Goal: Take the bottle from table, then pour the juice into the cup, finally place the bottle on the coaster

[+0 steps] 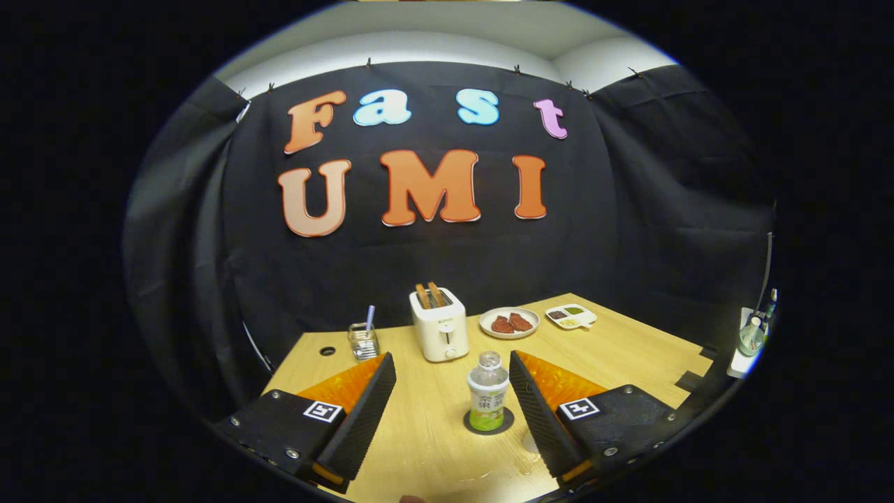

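On the wooden table (433, 433), the gripper (452, 381) is held level and low, pointing toward the booth wall at 12 o'clock, fingers spread wide and grasping nothing. Left finger (363, 412) and right finger (538, 412) angle outward, with bare tabletop between them. Bottle (487, 399) stands upright on the dark round coaster (504, 425), inside the gap but nearer the right finger, apart from both; pale green liquid shows low in it, no cap visible on the neck. Cup (363, 341), a clear glass with a striped straw, sits at 11 o'clock just beyond the left fingertip. Toaster (438, 325) with two slices up stands at 12 o'clock beyond the bottle. Plate (509, 323) carrying two brown pieces lies at 1 o'clock, and a divided white tray (571, 316) further right near the far table edge. Open tabletop runs between bottle and toaster, and along the right side toward the notched table edge at 3 o'clock. Small hole in the table at 10 o'clock, by the left corner.
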`<state>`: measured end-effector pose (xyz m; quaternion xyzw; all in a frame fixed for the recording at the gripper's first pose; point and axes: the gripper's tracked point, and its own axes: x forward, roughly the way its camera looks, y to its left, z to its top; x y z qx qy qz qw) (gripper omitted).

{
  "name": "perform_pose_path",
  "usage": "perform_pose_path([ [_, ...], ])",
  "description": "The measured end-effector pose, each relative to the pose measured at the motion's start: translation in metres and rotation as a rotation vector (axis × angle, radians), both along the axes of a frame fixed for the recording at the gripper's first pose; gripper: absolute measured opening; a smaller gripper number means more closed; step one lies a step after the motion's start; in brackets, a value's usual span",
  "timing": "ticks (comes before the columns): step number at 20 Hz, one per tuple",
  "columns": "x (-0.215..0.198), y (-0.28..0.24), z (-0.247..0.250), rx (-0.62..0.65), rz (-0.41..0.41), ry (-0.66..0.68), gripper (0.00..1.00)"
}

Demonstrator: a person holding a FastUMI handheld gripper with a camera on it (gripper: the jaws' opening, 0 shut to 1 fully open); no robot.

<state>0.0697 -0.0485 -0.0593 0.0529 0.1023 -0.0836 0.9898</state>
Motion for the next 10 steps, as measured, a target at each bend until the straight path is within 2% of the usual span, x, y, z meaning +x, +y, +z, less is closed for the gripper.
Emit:
perform_pose_path([
  [7,-0.029,0.045,0.018,0.038,0.125,-0.078,0.97],
  [10,-0.04,0.052,0.03,0.032,0.144,-0.115,0.97],
])
